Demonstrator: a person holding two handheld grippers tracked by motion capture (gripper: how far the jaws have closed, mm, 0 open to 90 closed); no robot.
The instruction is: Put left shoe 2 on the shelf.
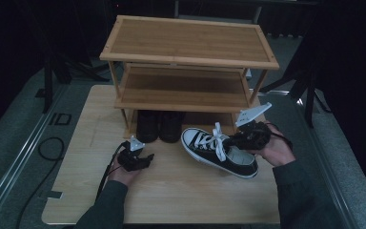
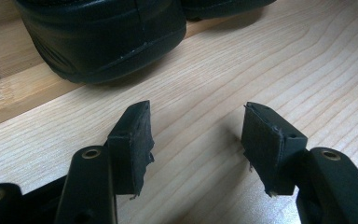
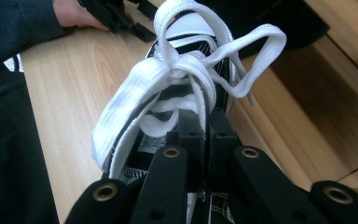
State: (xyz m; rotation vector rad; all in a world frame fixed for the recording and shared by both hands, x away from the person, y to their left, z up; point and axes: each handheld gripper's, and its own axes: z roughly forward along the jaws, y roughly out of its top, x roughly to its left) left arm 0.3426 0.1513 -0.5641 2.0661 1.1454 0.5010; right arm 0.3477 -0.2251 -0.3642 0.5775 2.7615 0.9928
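Flanking sneaker [image 1: 219, 151]: black shoes [image 1: 159, 126], rack [image 1: 188, 90].

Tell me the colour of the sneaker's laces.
White laces; the right gripper view shows them best.

Blk tongs [image 2: 196, 140]; brass eyelets; dk sleeves [image 1: 106, 207]

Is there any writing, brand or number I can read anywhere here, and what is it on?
"ID": large dark letters on the floor, left of the table.
Insole print inside the sneaker: a dark mark, too blurred to read.
Nothing legible on the shoe rack or the black shoes.
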